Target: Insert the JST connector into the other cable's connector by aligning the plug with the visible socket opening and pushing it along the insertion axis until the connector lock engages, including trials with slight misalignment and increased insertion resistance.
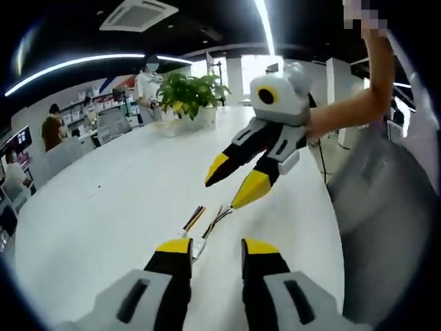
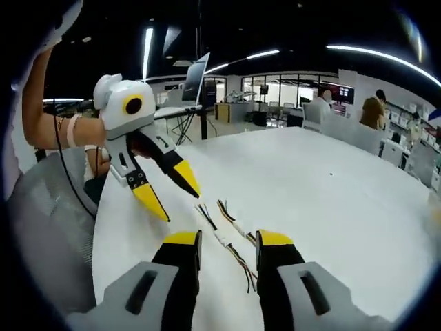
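Two short cables with coloured wires and small white JST connectors lie side by side on the white table (image 1: 103,207). In the left gripper view, one cable (image 1: 194,218) and the other cable (image 1: 220,215) lie just beyond my left gripper (image 1: 217,247), which is open and holds nothing. My right gripper (image 1: 233,185) hovers over them, open, held by a person's hand. In the right gripper view, the two cables (image 2: 215,224) (image 2: 238,226) run between the yellow tips of my open right gripper (image 2: 229,238). The left gripper (image 2: 169,192) hangs open at the left.
A potted plant (image 1: 189,93) stands at the table's far end. A grey chair (image 1: 386,207) sits past the table's edge, seen also as the chair (image 2: 48,227). A screen on a stand (image 2: 195,77) is behind. People sit at desks (image 1: 52,131) farther off.
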`<action>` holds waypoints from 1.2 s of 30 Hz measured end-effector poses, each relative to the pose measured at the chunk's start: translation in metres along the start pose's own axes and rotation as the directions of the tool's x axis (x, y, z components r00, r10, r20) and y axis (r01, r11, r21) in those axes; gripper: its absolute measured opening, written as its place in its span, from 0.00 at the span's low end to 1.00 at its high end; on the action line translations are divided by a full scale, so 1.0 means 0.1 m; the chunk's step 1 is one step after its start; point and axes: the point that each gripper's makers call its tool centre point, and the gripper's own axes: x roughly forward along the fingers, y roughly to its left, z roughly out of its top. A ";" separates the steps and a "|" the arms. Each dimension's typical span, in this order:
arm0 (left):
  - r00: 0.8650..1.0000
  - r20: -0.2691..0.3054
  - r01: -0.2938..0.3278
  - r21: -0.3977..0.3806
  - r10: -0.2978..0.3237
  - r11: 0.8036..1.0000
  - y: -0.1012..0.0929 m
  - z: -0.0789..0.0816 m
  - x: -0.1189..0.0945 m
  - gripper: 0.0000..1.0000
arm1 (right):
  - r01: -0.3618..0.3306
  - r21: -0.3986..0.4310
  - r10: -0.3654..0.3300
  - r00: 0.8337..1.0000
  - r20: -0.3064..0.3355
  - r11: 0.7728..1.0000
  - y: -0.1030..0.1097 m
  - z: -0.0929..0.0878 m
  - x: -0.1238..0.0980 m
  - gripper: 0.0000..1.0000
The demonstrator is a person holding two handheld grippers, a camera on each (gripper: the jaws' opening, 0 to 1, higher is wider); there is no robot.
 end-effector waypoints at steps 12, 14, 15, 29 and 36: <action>0.991 0.091 -0.089 -0.135 0.102 0.987 0.07 0.13 -0.23 0.33 | 0.060 0.107 -0.067 0.995 0.068 0.992 0.10 0.19 -0.22 0.36; 0.990 0.090 -0.093 -0.123 0.105 0.988 0.05 0.15 -0.26 0.36 | 0.075 0.124 -0.085 0.994 0.072 0.989 0.08 0.20 -0.26 0.37; 0.992 0.083 -0.090 -0.112 0.100 0.990 0.03 0.16 -0.28 0.39 | 0.079 0.128 -0.089 0.993 0.073 0.989 0.08 0.20 -0.28 0.38; 0.983 0.113 -0.109 -0.253 0.141 0.961 -0.19 0.10 -0.39 0.77 | 0.144 0.171 -0.156 0.986 0.056 0.975 0.04 0.15 -0.61 0.67; 0.982 0.111 -0.118 -0.282 0.155 0.952 -0.29 0.13 -0.54 0.79 | 0.176 0.219 -0.189 0.981 0.039 0.960 0.11 0.08 -0.70 0.83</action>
